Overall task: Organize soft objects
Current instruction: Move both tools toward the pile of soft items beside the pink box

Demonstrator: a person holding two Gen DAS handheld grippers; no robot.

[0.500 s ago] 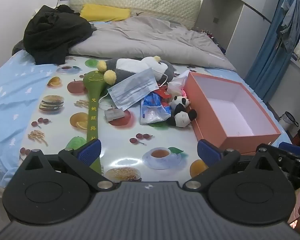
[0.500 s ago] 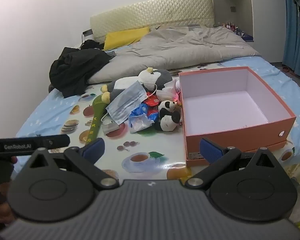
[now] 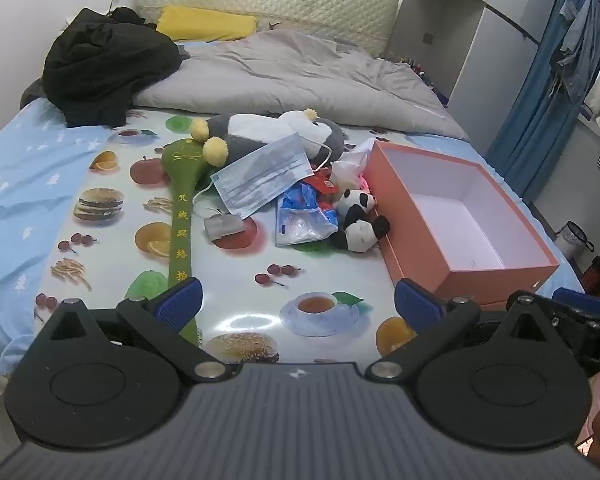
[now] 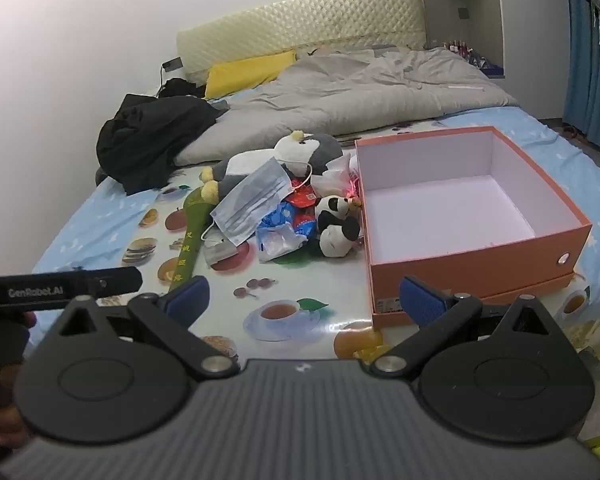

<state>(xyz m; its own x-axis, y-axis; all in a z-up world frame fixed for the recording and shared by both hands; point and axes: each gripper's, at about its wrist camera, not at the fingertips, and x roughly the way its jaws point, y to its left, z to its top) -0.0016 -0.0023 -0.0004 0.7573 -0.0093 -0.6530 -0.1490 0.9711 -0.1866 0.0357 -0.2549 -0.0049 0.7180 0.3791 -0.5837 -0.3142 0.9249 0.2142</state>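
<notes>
From the left wrist view, the left gripper hangs over the near edge of the bed with its blue pads spread wide and nothing between them. On the food-print cloth lies the heap of soft things: a grey and white plush penguin on its side, a pale blue face mask draped across its belly, a long green padded stick with yellow characters running toward the gripper, a blue and clear plastic packet, and a small panda plush touching the wall of the open orange box. The box is empty, white inside. Beyond are a grey duvet and a black garment. Compared with half a second ago, nothing on the cloth has shifted and the framing is almost the same. At the right edge, part of the other gripper's black frame shows.

From the right wrist view, the right gripper is likewise spread wide and empty. The same heap sits left of the box: penguin, mask, green stick, packet, panda. It too matches the earlier frame. Only this view shows the box's near front wall with its round metal eyelet, and the left tool's black arm with a hand on it; only the left view shows the hanging clothes by the blue curtain.
</notes>
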